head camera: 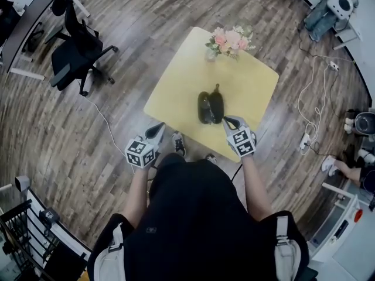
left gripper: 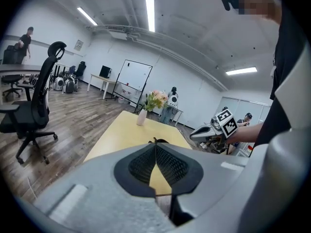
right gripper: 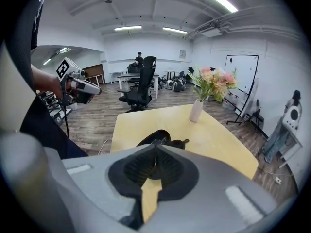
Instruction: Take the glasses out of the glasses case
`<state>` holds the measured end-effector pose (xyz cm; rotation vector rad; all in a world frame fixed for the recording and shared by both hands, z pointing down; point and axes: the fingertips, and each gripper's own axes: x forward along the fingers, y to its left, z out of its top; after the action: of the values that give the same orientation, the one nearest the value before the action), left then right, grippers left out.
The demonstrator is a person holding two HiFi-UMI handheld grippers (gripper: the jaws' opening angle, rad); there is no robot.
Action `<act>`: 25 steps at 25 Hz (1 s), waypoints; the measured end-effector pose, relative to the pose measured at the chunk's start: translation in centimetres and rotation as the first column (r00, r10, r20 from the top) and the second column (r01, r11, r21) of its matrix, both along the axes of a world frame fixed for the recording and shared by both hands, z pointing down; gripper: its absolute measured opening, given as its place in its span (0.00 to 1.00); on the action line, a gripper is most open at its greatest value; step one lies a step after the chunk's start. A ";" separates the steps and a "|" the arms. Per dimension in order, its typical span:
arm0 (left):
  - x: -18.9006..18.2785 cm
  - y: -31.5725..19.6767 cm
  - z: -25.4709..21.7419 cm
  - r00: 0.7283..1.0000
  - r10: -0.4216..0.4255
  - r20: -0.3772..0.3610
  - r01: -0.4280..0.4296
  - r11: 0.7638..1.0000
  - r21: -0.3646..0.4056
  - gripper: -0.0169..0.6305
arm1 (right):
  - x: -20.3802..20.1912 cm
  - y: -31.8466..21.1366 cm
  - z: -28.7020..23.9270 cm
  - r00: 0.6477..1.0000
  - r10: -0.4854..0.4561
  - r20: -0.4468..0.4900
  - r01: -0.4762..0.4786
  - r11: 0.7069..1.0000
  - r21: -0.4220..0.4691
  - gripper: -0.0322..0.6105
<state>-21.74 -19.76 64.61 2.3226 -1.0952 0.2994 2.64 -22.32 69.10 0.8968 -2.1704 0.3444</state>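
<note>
— Where's the case?
— Mid-tabletop, long axis running from the person towards the flowers.
— Grippers?
— Left gripper and right gripper both pressed together, empty. The right is at the case's near end.

Operator wears a black top with pale grey shoulder straps. Left gripper and right gripper: light grey moulded shells, black ribbed pads lining the jaws, white cube with black square markers on each.

Head view downward, two low views, shared table
</note>
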 end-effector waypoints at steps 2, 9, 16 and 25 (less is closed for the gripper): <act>-0.4 -0.7 0.1 1.000 0.012 -0.001 -0.012 1.000 -0.003 0.05 | -0.7 -0.7 0.3 1.000 0.001 -0.002 -0.001 1.000 -0.007 0.06; -1.2 -3.0 0.6 0.998 0.061 -0.003 -0.061 0.998 -0.004 0.05 | -2.4 -2.1 2.9 1.000 0.018 -0.017 -0.019 0.998 -0.058 0.06; -1.6 -5.1 0.8 0.995 0.102 0.005 -0.102 0.995 -0.009 0.05 | -3.5 -3.4 5.1 0.999 0.040 -0.029 -0.043 0.993 -0.109 0.06; -2.6 -5.9 1.6 0.995 0.096 0.006 -0.096 0.995 -0.027 0.05 | -4.0 -4.3 8.0 0.997 0.044 -0.057 -0.054 0.983 -0.174 0.06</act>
<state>-24.39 -25.70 66.16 2.3563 -0.9784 0.3572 -1.33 -26.65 77.10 0.8517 -2.0370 0.5221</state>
